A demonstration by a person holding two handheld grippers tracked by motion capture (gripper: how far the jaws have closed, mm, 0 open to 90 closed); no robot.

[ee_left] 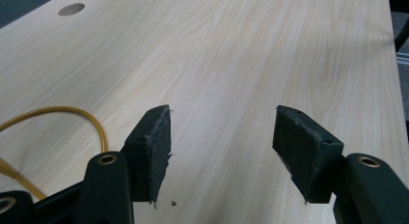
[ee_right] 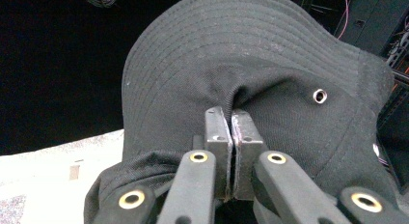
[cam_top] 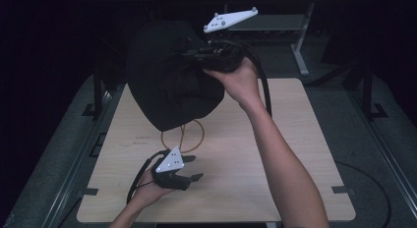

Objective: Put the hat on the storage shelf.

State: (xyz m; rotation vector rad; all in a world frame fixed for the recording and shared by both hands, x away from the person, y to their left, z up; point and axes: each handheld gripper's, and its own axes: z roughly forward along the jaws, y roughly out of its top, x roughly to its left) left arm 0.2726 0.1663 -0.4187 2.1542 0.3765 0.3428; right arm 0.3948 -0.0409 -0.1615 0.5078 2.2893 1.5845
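Observation:
A black bucket hat (cam_top: 169, 75) hangs in the air above the far part of the wooden table (cam_top: 295, 154). My right gripper (cam_top: 196, 53) is shut on a pinch of its cloth, with the stitched brim (ee_right: 231, 45) and a metal eyelet (ee_right: 319, 95) spread beyond the jaws of my right gripper (ee_right: 230, 119). A yellow cord (cam_top: 189, 137) dangles from under the hat onto the tabletop. My left gripper (cam_top: 196, 168) rests low near the table's front left, open, with only bare wood between its pads (ee_left: 156, 147); the yellow cord (ee_left: 72, 120) loops to its left.
A round hole (ee_left: 71, 9) is cut in the tabletop ahead of the left gripper. Dark floor surrounds the table, with a metal frame leg (cam_top: 300, 51) behind it at the far right.

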